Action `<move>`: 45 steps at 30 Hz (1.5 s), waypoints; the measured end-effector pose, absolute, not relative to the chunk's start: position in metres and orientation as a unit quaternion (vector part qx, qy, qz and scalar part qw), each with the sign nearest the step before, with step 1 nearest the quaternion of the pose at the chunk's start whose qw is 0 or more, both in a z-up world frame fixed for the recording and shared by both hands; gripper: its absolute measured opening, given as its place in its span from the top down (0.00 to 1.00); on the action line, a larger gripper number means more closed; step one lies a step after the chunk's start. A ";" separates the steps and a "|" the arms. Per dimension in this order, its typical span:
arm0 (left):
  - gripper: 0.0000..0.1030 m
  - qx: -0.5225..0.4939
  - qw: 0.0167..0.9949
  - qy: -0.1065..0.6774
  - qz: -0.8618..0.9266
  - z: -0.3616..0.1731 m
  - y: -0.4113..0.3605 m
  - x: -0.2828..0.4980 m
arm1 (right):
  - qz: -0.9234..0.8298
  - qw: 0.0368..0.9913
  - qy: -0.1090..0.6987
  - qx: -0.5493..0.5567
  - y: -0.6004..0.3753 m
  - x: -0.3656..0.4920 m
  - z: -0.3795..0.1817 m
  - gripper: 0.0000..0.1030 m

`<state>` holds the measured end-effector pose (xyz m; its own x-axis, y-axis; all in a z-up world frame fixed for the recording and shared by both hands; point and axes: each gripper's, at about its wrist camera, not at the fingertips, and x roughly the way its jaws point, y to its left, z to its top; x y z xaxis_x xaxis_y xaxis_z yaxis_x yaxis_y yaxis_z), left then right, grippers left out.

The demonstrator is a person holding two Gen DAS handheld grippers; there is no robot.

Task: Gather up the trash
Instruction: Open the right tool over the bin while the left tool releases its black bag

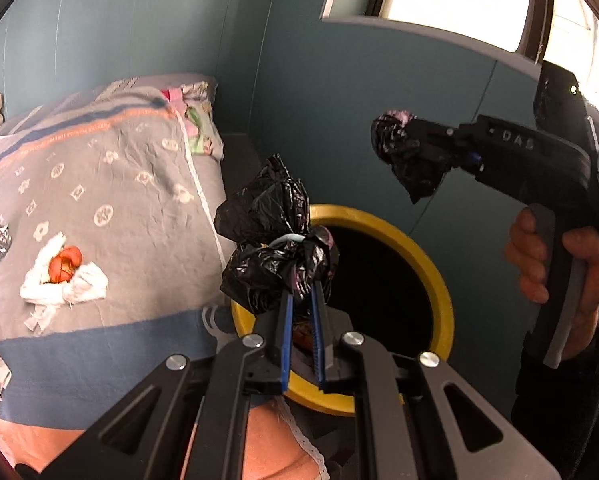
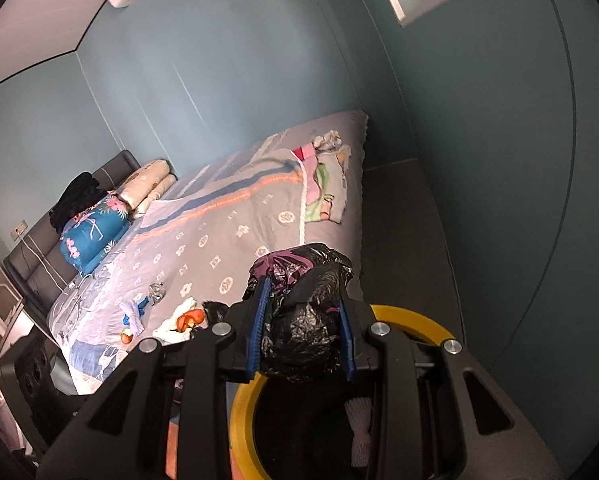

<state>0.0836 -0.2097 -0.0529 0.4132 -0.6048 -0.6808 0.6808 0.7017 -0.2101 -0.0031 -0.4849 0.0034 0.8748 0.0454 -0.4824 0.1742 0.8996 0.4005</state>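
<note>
Blue-grey walls enclose a bed [image 1: 99, 184] strewn with white tissue [image 1: 63, 280] and orange peel [image 1: 65, 266]. Beside it, a knotted black bag [image 1: 267, 240] is pinched tight in the nearly closed left gripper [image 1: 301, 300] above a yellow-rimmed bin [image 1: 439, 280]. Farther right, a second black bundle [image 2: 303, 320] is clamped between the partly open fingers of the right gripper [image 2: 305, 340], over the same bin.

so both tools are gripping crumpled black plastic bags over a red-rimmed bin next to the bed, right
Not quite: the bin's rim is yellow, not red. The left wrist view shows the yellow-rimmed round bin beside the bed with the grey patterned cover, with the left tool and the right tool each gripping a crumpled black plastic bag.
</note>
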 end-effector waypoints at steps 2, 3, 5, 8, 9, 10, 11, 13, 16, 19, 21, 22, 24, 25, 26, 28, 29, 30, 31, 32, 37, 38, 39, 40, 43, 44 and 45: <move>0.92 0.050 0.833 0.392 -0.386 -0.059 -0.212 0.084 | -0.033 0.940 0.253 0.225 -0.487 0.001 -0.003 0.72; 0.92 0.051 0.831 0.396 -0.388 -0.063 -0.214 0.084 | -0.033 0.939 0.255 0.227 -0.487 0.002 -0.006 0.71; 0.92 0.054 0.828 0.399 -0.391 -0.067 -0.218 0.083 | -0.031 0.936 0.259 0.235 -0.489 0.006 -0.014 0.71; 0.92 0.058 0.826 0.401 -0.393 -0.071 -0.222 0.083 | -0.034 0.930 0.266 0.250 -0.493 0.009 -0.026 0.66; 0.92 0.058 0.825 0.402 -0.393 -0.071 -0.223 0.083 | -0.034 0.928 0.270 0.255 -0.494 0.010 -0.030 0.66; 0.92 0.056 0.823 0.404 -0.395 -0.072 -0.223 0.083 | -0.035 0.926 0.275 0.258 -0.494 0.012 -0.033 0.65; 0.90 0.055 0.823 0.405 -0.394 -0.072 -0.223 0.084 | -0.038 0.923 0.279 0.261 -0.496 0.013 -0.038 0.65; 0.83 0.053 0.824 0.405 -0.392 -0.073 -0.223 0.085 | -0.039 0.921 0.280 0.268 -0.498 0.013 -0.041 0.61; 0.68 0.049 0.829 0.402 -0.387 -0.072 -0.222 0.087 | -0.041 0.922 0.274 0.272 -0.502 0.011 -0.043 0.53; 0.48 0.039 0.835 0.399 -0.377 -0.071 -0.217 0.089 | -0.044 0.925 0.267 0.268 -0.501 0.010 -0.042 0.49; 0.38 0.032 0.840 0.398 -0.368 -0.070 -0.213 0.092 | -0.045 0.925 0.263 0.269 -0.500 0.010 -0.041 0.46; 0.34 0.027 0.844 0.397 -0.361 -0.070 -0.209 0.095 | -0.045 0.926 0.261 0.269 -0.501 0.011 -0.042 0.45; 0.30 0.019 0.851 0.393 -0.348 -0.067 -0.201 0.100 | -0.046 0.928 0.256 0.266 -0.500 0.012 -0.040 0.42; 0.27 0.018 0.854 0.391 -0.343 -0.067 -0.198 0.102 | -0.044 0.929 0.253 0.266 -0.498 0.012 -0.039 0.40; 0.25 0.016 0.859 0.386 -0.336 -0.065 -0.192 0.103 | -0.042 0.930 0.251 0.265 -0.497 0.013 -0.038 0.38; 0.23 0.018 0.868 0.379 -0.322 -0.063 -0.183 0.106 | -0.033 0.932 0.247 0.263 -0.491 0.017 -0.034 0.34; 0.21 0.018 0.872 0.375 -0.315 -0.061 -0.178 0.107 | -0.027 0.934 0.244 0.260 -0.487 0.019 -0.032 0.32; 0.20 0.015 0.877 0.370 -0.307 -0.059 -0.171 0.109 | -0.020 0.936 0.242 0.255 -0.481 0.022 -0.029 0.32; 0.18 0.013 0.879 0.368 -0.302 -0.058 -0.166 0.109 | -0.015 0.937 0.242 0.251 -0.477 0.024 -0.027 0.31; 0.18 0.009 0.883 0.365 -0.295 -0.055 -0.160 0.111 | -0.008 0.939 0.241 0.246 -0.472 0.026 -0.026 0.31; 0.17 -0.007 0.899 0.354 -0.259 -0.047 -0.123 0.119 | 0.025 0.943 0.247 0.222 -0.443 0.044 -0.016 0.31; 0.16 -0.007 0.902 0.352 -0.252 -0.046 -0.118 0.121 | 0.035 0.944 0.248 0.215 -0.433 0.051 -0.014 0.31; 0.16 -0.008 0.904 0.350 -0.245 -0.044 -0.112 0.122 | 0.040 0.945 0.249 0.211 -0.428 0.053 -0.011 0.31; 0.16 -0.010 0.907 0.348 -0.236 -0.043 -0.103 0.124 | 0.046 0.945 0.249 0.206 -0.422 0.056 -0.010 0.31; 0.15 -0.019 0.916 0.343 -0.208 -0.042 -0.076 0.130 | 0.065 0.947 0.252 0.189 -0.397 0.069 -0.004 0.31; 0.15 -0.020 0.918 0.342 -0.199 -0.043 -0.068 0.132 | 0.073 0.947 0.255 0.180 -0.386 0.077 -0.003 0.31; 0.15 -0.021 0.920 0.342 -0.191 -0.043 -0.061 0.134 | 0.078 0.948 0.256 0.175 -0.379 0.080 -0.001 0.31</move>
